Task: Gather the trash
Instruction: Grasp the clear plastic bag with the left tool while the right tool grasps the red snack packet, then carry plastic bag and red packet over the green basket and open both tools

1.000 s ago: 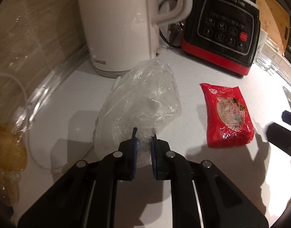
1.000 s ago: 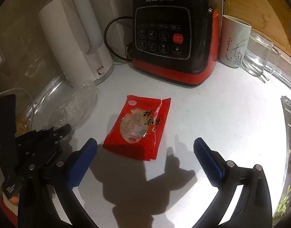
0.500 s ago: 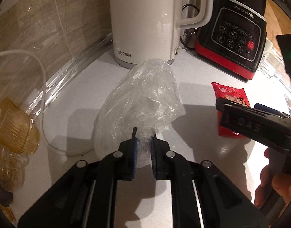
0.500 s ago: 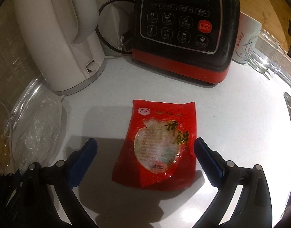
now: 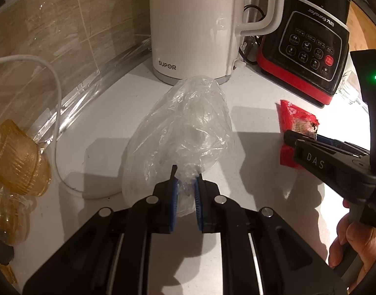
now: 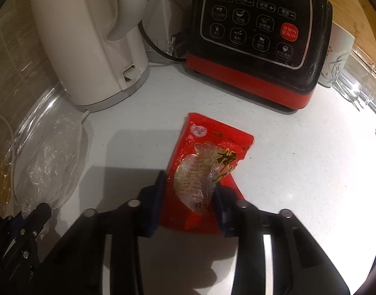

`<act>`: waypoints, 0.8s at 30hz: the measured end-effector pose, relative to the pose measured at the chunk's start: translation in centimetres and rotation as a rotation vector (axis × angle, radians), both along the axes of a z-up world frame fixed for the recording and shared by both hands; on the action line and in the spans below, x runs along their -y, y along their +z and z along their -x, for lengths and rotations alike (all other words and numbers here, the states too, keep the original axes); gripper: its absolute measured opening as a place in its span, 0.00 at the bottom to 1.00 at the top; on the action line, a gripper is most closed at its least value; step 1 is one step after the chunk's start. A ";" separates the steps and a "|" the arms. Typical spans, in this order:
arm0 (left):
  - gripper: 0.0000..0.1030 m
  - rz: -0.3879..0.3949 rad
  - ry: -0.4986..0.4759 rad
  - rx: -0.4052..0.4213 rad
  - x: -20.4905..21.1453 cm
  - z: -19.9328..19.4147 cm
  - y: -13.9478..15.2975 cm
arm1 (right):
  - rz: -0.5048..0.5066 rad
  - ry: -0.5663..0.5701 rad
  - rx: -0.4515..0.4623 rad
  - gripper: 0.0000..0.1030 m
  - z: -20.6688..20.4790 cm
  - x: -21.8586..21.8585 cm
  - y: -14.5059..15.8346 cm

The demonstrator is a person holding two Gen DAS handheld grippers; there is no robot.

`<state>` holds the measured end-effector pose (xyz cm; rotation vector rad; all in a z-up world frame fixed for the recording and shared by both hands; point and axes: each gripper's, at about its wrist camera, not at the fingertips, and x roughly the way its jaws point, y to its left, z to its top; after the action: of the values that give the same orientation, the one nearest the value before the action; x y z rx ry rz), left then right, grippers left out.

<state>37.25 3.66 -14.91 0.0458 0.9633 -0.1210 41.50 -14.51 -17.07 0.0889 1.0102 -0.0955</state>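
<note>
Grippers first: my left gripper (image 5: 185,191) sits at six o'clock in the left wrist view, its blue pads pinched tight on the neck of a clear plastic bag (image 5: 183,132), which billows up toward twelve o'clock over the white counter (image 5: 109,113). My right gripper (image 6: 189,196) has just been closing, and its jaws now stand narrow, pressing both sides of a red snack packet (image 6: 207,162); the packet buckles upward between them. In the left wrist view that packet lies at three o'clock, partly behind the right gripper, with my hand (image 5: 357,243) on its handle at four o'clock. Beyond the bag, at twelve o'clock, stands a white kettle (image 5: 195,24); at two o'clock, a black and red blender base (image 5: 310,49). A white cable (image 5: 56,113) loops at nine o'clock, beside amber plastic cups (image 5: 16,157). In the right wrist view, a patterned mug (image 6: 337,51) stands at two o'clock, just beside the blender base.
</note>
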 end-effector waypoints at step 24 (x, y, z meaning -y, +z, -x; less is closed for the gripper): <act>0.12 0.013 -0.005 0.002 2.9 9.2 3.0 | -0.048 0.132 0.017 0.27 11.1 0.7 4.1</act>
<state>28.08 0.77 -11.92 0.0368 0.9605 -0.1317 30.38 -15.20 -12.99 0.0662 0.9992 0.0498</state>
